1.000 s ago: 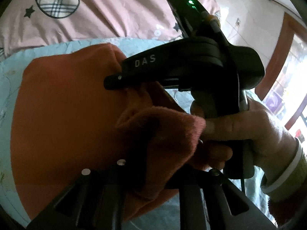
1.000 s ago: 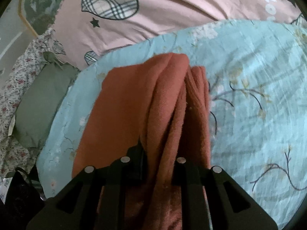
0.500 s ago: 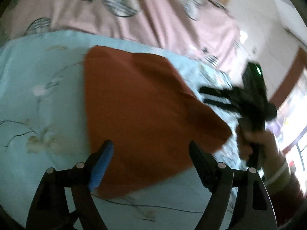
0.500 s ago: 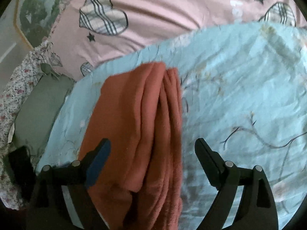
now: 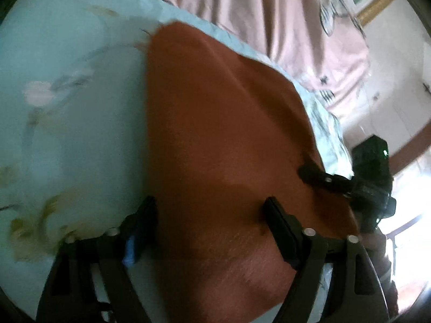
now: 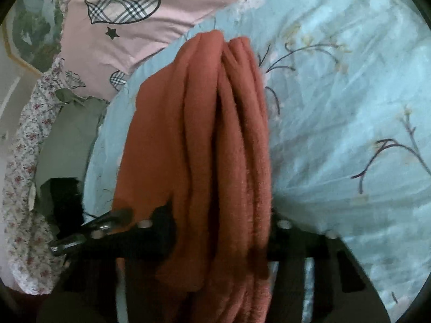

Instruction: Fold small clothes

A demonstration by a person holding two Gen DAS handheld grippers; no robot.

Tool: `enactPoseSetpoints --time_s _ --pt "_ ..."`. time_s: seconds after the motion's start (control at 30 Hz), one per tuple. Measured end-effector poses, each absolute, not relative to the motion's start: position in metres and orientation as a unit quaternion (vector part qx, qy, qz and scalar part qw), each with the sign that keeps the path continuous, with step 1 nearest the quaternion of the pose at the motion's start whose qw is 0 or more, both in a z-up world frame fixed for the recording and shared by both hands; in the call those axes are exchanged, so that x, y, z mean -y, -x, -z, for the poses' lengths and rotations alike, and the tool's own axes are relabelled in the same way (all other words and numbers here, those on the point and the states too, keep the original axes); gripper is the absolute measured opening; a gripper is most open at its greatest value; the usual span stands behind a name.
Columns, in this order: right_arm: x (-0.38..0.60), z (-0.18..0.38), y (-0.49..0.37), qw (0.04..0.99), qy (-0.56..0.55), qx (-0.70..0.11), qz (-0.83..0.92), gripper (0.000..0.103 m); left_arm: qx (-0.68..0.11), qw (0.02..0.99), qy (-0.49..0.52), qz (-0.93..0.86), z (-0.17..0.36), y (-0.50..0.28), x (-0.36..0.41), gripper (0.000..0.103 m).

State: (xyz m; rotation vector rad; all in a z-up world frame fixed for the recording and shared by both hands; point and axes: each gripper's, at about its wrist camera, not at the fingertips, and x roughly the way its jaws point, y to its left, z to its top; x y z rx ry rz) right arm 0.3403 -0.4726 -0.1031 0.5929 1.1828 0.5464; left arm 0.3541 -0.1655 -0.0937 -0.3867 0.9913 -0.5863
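**Inspector:** How many garments are lying on the bed?

**Assistant:** One rust-orange fleece garment (image 5: 223,123) is lying folded on the pale blue floral bedsheet (image 5: 67,123), near the sheet's far edge, where one pink quilt with plaid hearts (image 6: 121,24) is bordering it.

**Inspector:** The left gripper (image 5: 210,220)?

**Assistant:** Its two fingers are standing spread, straddling the garment's near end without pinching it.

**Inspector:** And the right gripper (image 6: 221,231)?

**Assistant:** Its two fingers are sitting either side of the garment's bunched folds (image 6: 231,145). The picture is blurred; I cannot tell whether they are pressing the cloth.

**Inspector:** Anything else?

**Assistant:** One grey-green cushion (image 6: 70,134) is resting off the sheet's left edge.
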Motion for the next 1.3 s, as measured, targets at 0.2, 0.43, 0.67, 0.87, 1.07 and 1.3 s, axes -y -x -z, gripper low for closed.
enactPoseSetpoints --time_s 0.2,0.43,0.67,0.87,1.07,1.3 --pt "0.447 0.073 -0.316 0.763 -0.275 -0.518 -0.273 0.027 -0.436 0.834 0.179 0.287 0.072 -0.336 0.153 0.025" --pt "0.361 0.046 -0.273 0.761 -0.261 -0.478 -0.352 0.026 -0.393 0.873 0.155 0.244 0.027 -0.257 0.073 0.024" --pt "0.299 0.073 -0.253 0.739 -0.262 -0.498 -0.37 0.025 -0.409 0.881 0.142 0.19 0.044 -0.214 -0.005 0.025" --pt "0.305 0.083 -0.248 0.744 -0.249 -0.528 -0.323 0.038 -0.426 0.875 0.162 0.163 0.074 -0.21 -0.022 0.038" --pt "0.331 0.047 -0.235 0.8 -0.227 -0.487 -0.269 0.051 -0.38 0.907 0.127 0.13 0.04 -0.168 -0.047 0.04" --pt "0.304 0.031 -0.253 0.81 -0.196 -0.476 -0.281 0.042 -0.365 0.906 0.148 0.152 0.032 -0.141 -0.059 0.04"
